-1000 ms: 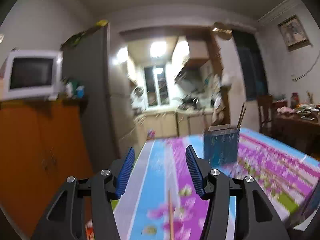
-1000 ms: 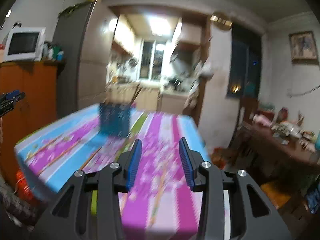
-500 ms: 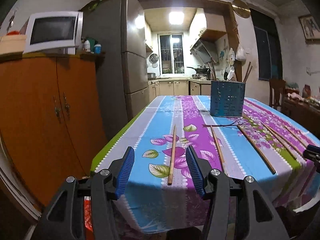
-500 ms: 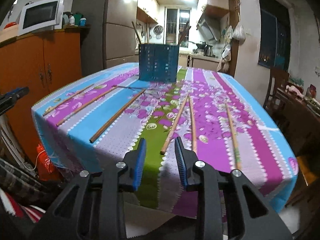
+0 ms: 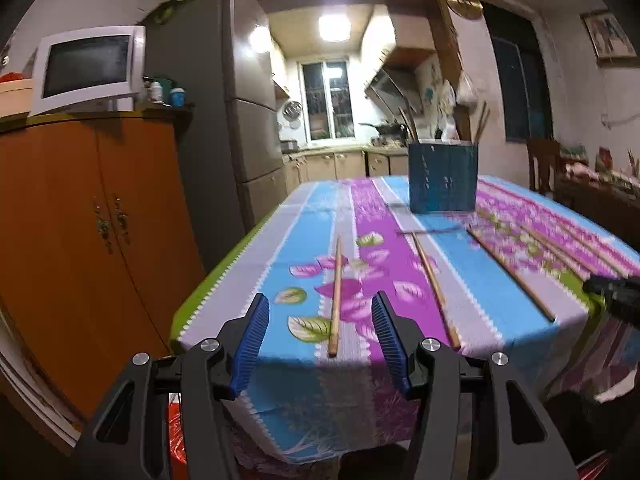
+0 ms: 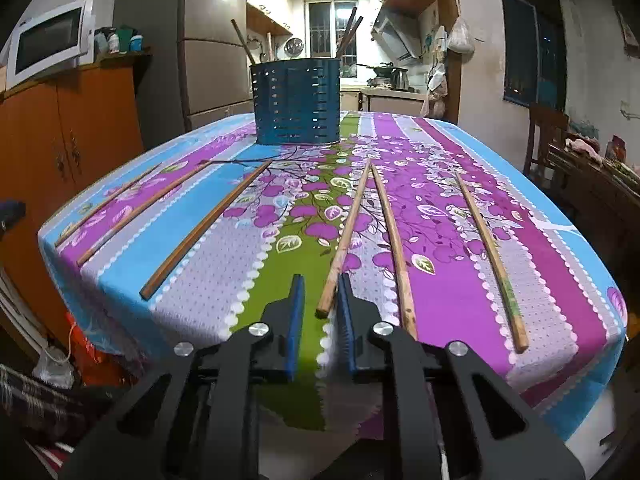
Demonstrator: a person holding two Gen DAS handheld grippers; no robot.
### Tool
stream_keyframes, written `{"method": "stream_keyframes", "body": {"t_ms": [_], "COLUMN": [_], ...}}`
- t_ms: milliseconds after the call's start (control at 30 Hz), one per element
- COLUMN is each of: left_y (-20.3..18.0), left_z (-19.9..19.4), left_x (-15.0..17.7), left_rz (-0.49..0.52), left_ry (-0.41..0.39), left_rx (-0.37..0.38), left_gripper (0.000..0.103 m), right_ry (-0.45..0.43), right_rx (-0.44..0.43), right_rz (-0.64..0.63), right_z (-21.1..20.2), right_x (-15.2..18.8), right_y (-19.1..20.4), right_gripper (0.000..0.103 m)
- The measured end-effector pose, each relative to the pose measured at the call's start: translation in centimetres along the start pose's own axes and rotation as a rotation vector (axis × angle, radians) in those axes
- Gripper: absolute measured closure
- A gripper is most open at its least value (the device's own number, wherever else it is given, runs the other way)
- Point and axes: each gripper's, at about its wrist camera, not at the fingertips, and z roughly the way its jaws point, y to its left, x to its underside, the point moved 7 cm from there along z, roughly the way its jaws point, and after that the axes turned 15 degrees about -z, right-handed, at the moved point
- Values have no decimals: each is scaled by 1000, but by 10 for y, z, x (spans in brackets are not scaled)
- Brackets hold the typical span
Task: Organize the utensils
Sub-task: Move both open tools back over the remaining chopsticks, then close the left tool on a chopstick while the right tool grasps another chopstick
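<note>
a home dining room: fridge (image 5: 224, 120), microwave (image 5: 88, 68), kitchen window (image 5: 328, 100) beyond the table (image 6: 500, 184).

In the left view the far-right chopsticks (image 5: 560, 248) smear into the cloth, and the holder (image 5: 443, 178) is soft with blur. The holder (image 6: 297, 102) hides the lower ends of the sticks inside it. The desk (image 6: 576, 360) legs lie under the hanging cloth.

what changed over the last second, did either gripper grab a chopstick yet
Not yet. Both grippers swung down from a blurred room view and closed in on the table edge. The right gripper narrowed its jaws and now brackets the near end of a chopstick without clamping it. The left gripper stayed wide open, lined up with another chopstick. The loose chopsticks and the blue holder have not moved.
</note>
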Motion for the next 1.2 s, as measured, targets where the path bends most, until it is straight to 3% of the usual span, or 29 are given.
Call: {"method": "stream_keyframes", "body": {"t_ms": [233, 300, 567, 733, 1200], "left_y": [6, 7, 5, 1, 4], "left_z": [36, 43, 53, 52, 54], "left_x": [25, 31, 42, 45, 45], "left_rz": [5, 6, 75, 118, 55], "left_ry": [91, 111, 105, 87, 96], "left_rx": [30, 43, 46, 67, 107], "left_gripper": [66, 79, 84, 93, 95], "right_ry": [-6, -2, 3, -2, -49], "right_rx": [11, 17, 38, 53, 99], "right_rz": [12, 7, 13, 23, 15], "right_z": [2, 2, 3, 2, -2], "right_x": [-2, -3, -3, -2, 2], "right_y": [1, 1, 2, 2, 8], "right_gripper": [96, 96, 96, 96, 98]}}
